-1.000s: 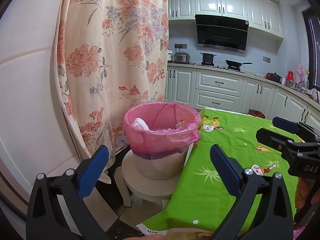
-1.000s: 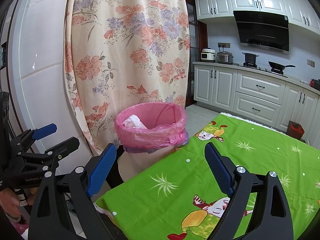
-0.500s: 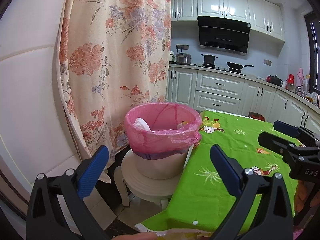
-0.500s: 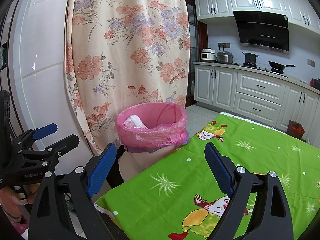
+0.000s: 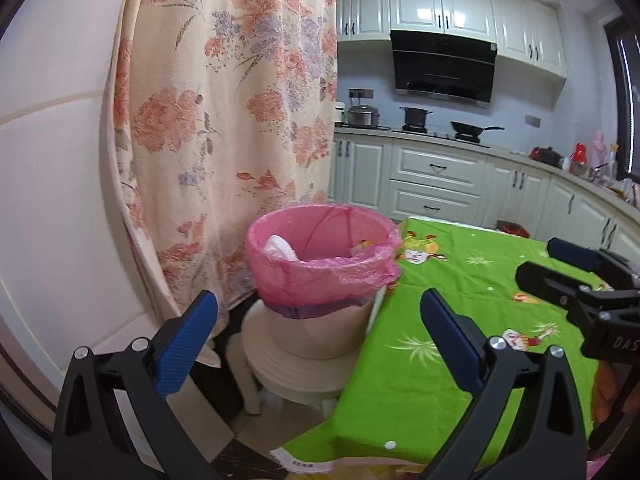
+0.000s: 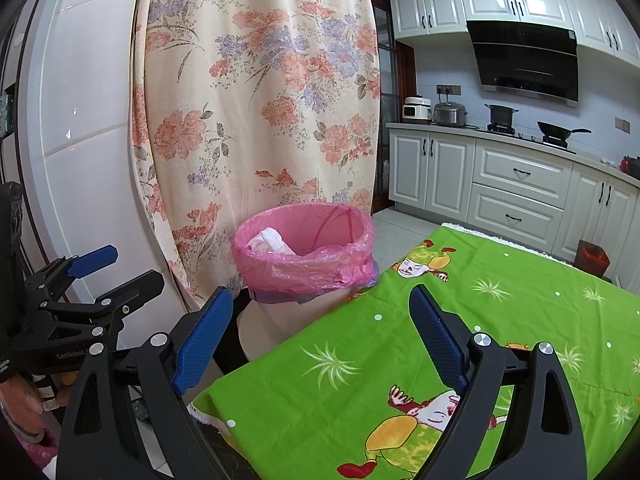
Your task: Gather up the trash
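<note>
A beige trash bin with a pink liner (image 5: 320, 264) stands on a round white stool (image 5: 296, 376) beside the table corner; it also shows in the right wrist view (image 6: 304, 256). White crumpled paper (image 5: 280, 246) and a small colourful scrap (image 5: 362, 246) lie inside it. My left gripper (image 5: 320, 332) is open and empty, held back from the bin. My right gripper (image 6: 320, 328) is open and empty, above the table's near corner. Each gripper shows in the other's view: the right one (image 5: 576, 276) at the right edge, the left one (image 6: 96, 276) at the left edge.
A table with a green cartoon cloth (image 6: 500, 320) fills the lower right. A floral curtain (image 5: 224, 120) hangs behind the bin, with a white wall (image 5: 52, 200) at the left. White kitchen cabinets (image 6: 512, 188) and a stove with pots (image 5: 416, 120) are at the back.
Both grippers stay open and empty. The left wrist view has tilted down slightly, so the bin and kitchen sit a little lower in frame. The right view is nearly unchanged.
</note>
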{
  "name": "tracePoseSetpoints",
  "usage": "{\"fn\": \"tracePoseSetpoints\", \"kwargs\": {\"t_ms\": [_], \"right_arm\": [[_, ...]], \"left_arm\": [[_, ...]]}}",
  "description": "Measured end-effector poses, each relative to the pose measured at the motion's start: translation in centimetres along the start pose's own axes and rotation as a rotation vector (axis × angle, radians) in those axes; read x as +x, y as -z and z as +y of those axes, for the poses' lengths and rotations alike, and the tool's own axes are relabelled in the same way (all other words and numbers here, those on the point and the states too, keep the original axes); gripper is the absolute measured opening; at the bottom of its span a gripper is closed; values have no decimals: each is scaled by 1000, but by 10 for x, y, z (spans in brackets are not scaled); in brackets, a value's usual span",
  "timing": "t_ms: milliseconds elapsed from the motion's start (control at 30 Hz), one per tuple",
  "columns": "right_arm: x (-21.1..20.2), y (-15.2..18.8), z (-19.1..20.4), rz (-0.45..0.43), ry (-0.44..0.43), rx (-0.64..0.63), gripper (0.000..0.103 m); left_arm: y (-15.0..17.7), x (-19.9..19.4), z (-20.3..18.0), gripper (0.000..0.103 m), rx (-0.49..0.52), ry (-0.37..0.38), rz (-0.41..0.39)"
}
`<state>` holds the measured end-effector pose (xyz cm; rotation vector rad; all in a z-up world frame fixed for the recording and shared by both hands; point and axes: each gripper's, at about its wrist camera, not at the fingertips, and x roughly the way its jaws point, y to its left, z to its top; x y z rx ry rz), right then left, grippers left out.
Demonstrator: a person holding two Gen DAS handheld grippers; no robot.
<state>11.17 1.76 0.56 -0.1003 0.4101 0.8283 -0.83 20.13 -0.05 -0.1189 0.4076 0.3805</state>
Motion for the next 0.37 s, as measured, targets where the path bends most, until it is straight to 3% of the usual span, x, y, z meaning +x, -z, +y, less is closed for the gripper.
{"fn": "tracePoseSetpoints", "kwargs": {"t_ms": [100,233,367], "right_arm": [[0,1,0,-1,0,0,84],[-1,3,-2,-4,2,14,84],[-5,7,-10,-8,5,25,84]], "left_arm": [[1,1,-5,98,34,-54,-8],[2,6,-7,98,27,-25,28],[2,7,-13,98,30,-44,31]]}}
